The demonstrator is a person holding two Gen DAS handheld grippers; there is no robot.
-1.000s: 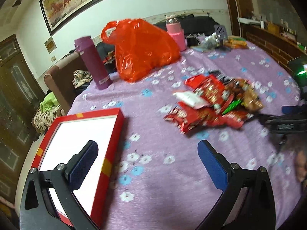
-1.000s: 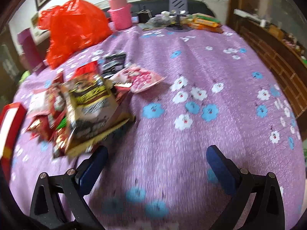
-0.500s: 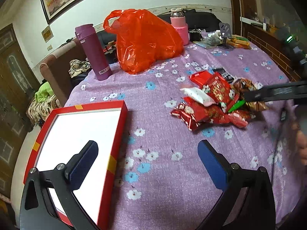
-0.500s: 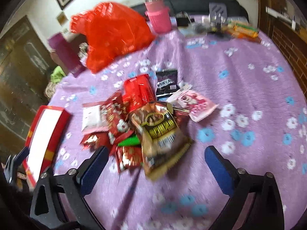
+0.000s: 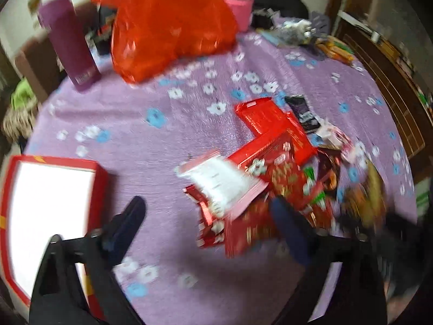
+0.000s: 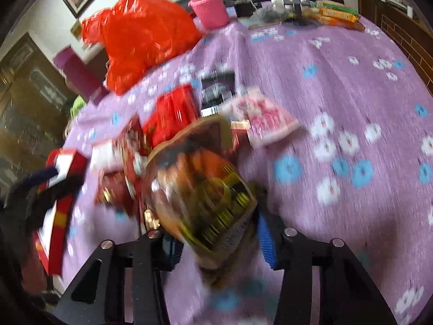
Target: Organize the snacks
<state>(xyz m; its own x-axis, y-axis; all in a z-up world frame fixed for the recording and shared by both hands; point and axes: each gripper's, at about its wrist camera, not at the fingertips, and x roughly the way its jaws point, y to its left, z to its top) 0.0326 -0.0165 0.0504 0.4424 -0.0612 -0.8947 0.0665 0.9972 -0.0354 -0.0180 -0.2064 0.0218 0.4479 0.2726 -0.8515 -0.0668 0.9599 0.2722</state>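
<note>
A pile of snack packets point(image 5: 273, 159) lies on the purple flowered tablecloth, mostly red ones with a white packet point(image 5: 219, 181) on top. My left gripper point(image 5: 209, 227) hangs over the pile's near edge. Its jaws are closing, with red packets lying between the fingers and no pad pressing on them. In the right wrist view a brown and gold snack bag point(image 6: 205, 189) bulges up between the blue pads point(image 6: 265, 233). My right gripper point(image 6: 219, 243) is closing on the bag's lower end. A red box point(image 5: 101, 172) with a white inside sits at the left.
At the back stand an orange plastic bag point(image 5: 167, 27), a purple flask point(image 5: 70, 43) and a pink flask point(image 5: 238, 8). A pink packet point(image 6: 265, 119) and a black packet point(image 6: 216, 89) lie behind the brown bag. Clutter point(image 6: 333, 13) lines the far table edge.
My left gripper swung right from the red box to the pile and its jaws narrowed. My right gripper's wide jaws came in around the brown bag, which now bulges up.
</note>
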